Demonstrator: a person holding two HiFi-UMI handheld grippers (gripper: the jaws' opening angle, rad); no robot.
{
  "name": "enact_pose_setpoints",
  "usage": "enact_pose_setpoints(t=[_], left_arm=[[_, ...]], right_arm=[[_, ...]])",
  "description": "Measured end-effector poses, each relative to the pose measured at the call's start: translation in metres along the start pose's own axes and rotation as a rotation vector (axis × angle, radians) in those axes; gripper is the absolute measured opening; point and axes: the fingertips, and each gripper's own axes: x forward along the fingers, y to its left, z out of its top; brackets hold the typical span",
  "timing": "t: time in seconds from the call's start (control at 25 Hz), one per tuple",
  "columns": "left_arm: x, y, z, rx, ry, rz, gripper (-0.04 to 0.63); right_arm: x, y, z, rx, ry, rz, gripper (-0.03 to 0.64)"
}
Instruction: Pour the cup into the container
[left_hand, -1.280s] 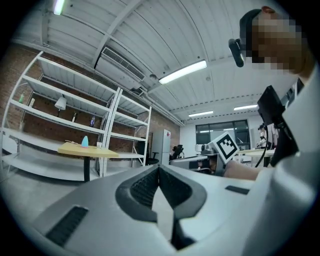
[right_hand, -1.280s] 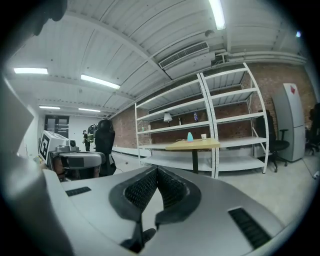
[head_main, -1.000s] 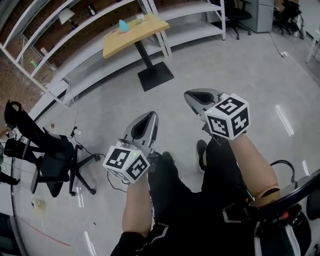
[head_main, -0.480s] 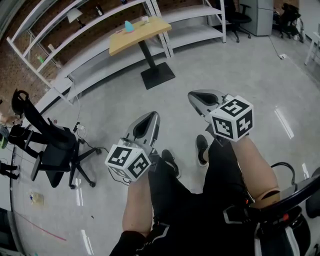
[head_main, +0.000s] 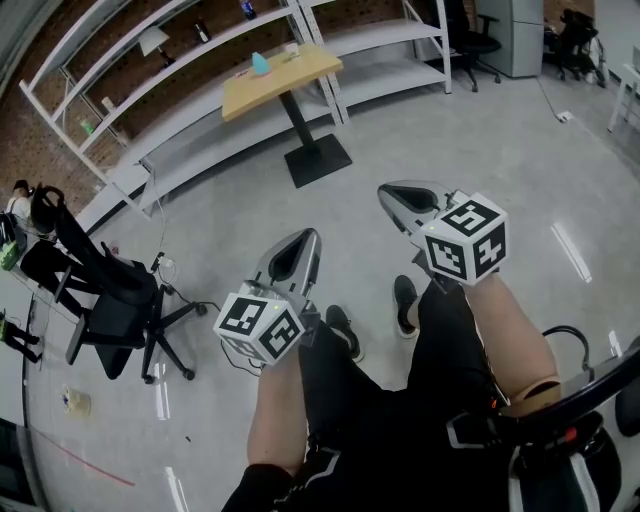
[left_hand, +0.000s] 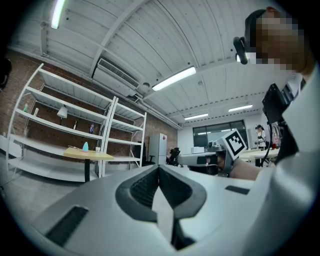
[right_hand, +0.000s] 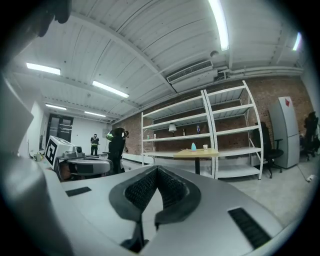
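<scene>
Both grippers are empty. The left gripper (head_main: 296, 250) has its jaws fully together with nothing between them, and so does the right gripper (head_main: 406, 198). Both are held over the lap, above the floor (head_main: 520, 150).

The task's things are on the wooden table (head_main: 300, 80), across the room and well apart from both grippers. There is a small blue thing (head_main: 260, 63) with a small white cup (head_main: 291, 48) just beside it. They are too small to tell which one holds the contents.

Key relation: the table is ahead of both. It sits left of the left jaw line and right of the right jaw line, so neither gripper points at it. I can't tell which is nearer.

My read is that the task hasn't started. The person needs to get to the table first, then open the jaws.
</scene>
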Motion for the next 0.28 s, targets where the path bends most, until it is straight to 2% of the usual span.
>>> enact_pose_setpoints(t=[0.28], left_arm=[[0.0047, 0.0022, 0.0043, -0.018, -0.015, 0.006, 0.002]], right_arm=[[0.0007, -0.0078, 0.0042, -0.009, 0.001, -0.004, 0.0]])
